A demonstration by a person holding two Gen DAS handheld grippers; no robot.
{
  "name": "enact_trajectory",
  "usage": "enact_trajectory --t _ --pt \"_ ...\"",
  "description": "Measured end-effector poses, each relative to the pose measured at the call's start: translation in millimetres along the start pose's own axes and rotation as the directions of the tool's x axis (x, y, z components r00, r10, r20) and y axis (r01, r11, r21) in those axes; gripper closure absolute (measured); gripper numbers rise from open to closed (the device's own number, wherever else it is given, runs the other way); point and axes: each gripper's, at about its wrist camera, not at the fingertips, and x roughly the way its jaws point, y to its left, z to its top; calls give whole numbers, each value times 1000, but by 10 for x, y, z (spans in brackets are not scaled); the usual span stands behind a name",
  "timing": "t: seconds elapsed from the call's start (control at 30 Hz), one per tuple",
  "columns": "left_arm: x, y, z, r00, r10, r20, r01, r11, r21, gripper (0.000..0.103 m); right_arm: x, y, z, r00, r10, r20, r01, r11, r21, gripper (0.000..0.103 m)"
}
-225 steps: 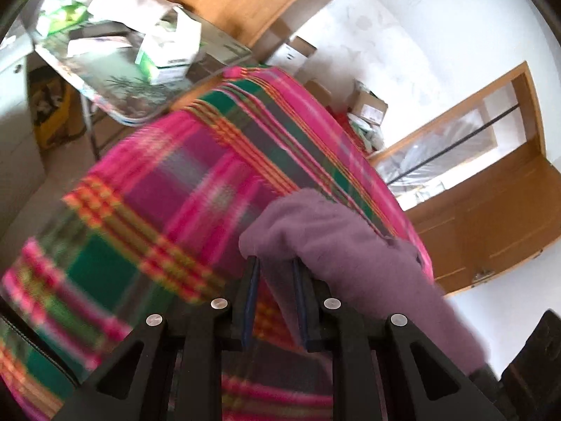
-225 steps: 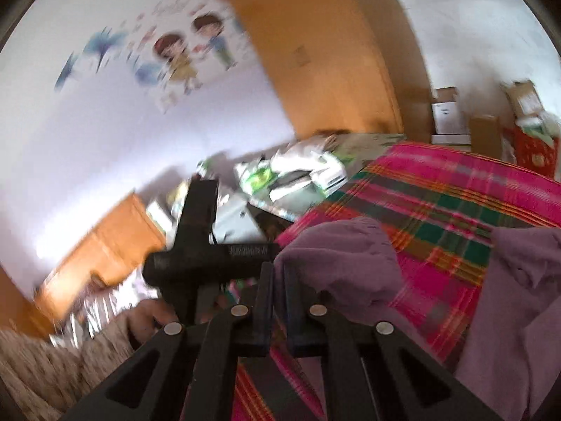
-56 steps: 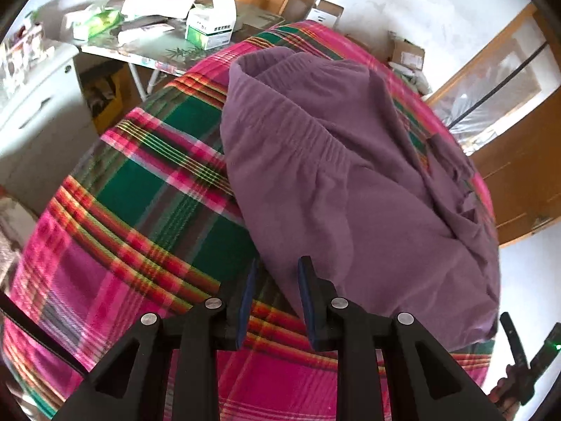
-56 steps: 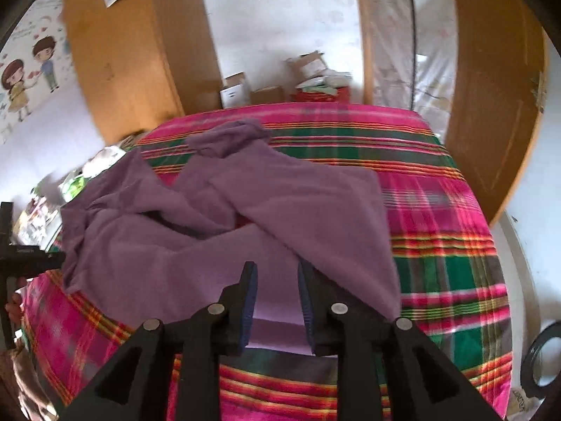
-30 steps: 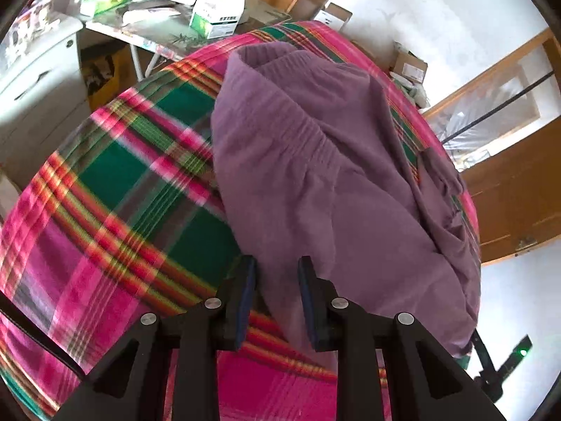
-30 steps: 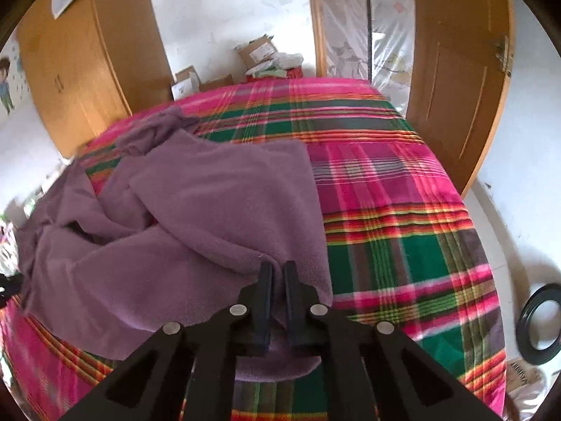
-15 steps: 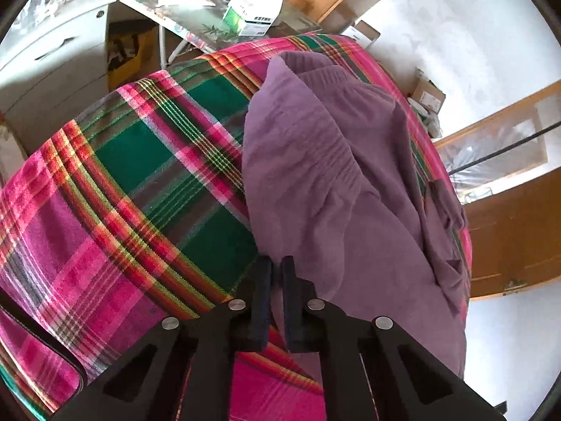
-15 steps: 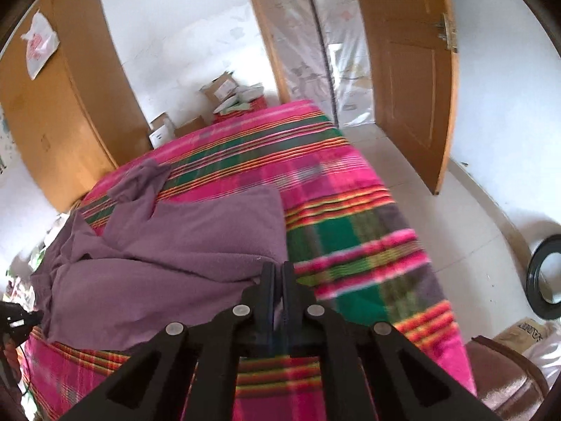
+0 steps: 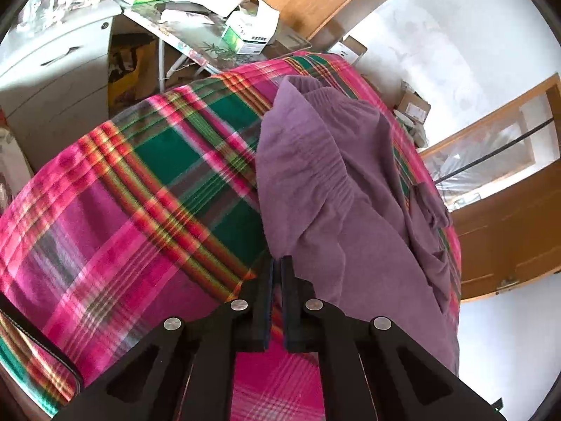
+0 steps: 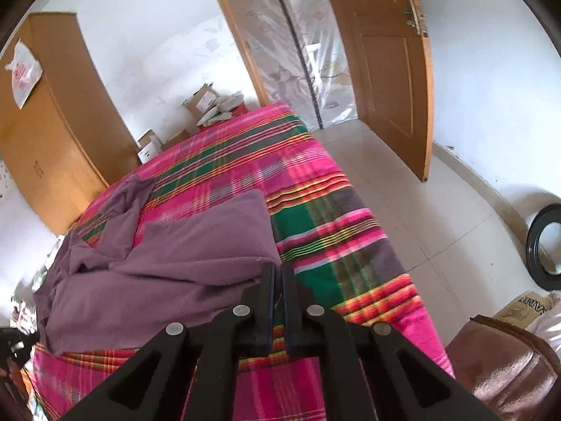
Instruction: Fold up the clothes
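Purple trousers (image 9: 350, 210) lying spread and rumpled across a plaid bedspread (image 9: 140, 210), elastic waistband toward the cluttered side table (image 9: 217, 35), legs running toward the door (image 10: 392, 70). The left claw (image 9: 277, 270) is pinching the near corner at the waistband end, fingers drawn almost together with a thin fold of cloth between them. The right claw (image 10: 275, 277) is gripping the near hem of a leg in the same narrow pinch. With both near corners held, the cloth is probably being tensioned or lifted for a fold. For a clean result, both claws should be travelling together at equal height, keeping the held edge taut and straight, so the crumpled far leg (image 10: 122, 193) is not dragged into the fold.
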Motion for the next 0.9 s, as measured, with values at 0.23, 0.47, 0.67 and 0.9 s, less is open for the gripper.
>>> enact_trajectory --t 0.23,0.47,0.67,0.9 --pt "-80 100 -103 1000 14 1 -14 1000 0 103 -146 -76 4 1000 14 19 -15 1000 14 99" --pt "-121 -138 -166 1000 14 16 -16 992 122 100 3 21 -114 998 -53 -26 51 996 -74 99" --pt "-175 -527 -243 995 80 53 -93 946 309 86 106 30 -183 995 -77 -61 71 993 -98 96" --pt "137 -871 -240 976 215 37 -208 867 452 85 234 62 -241 992 -86 -88 80 994 -68 96"
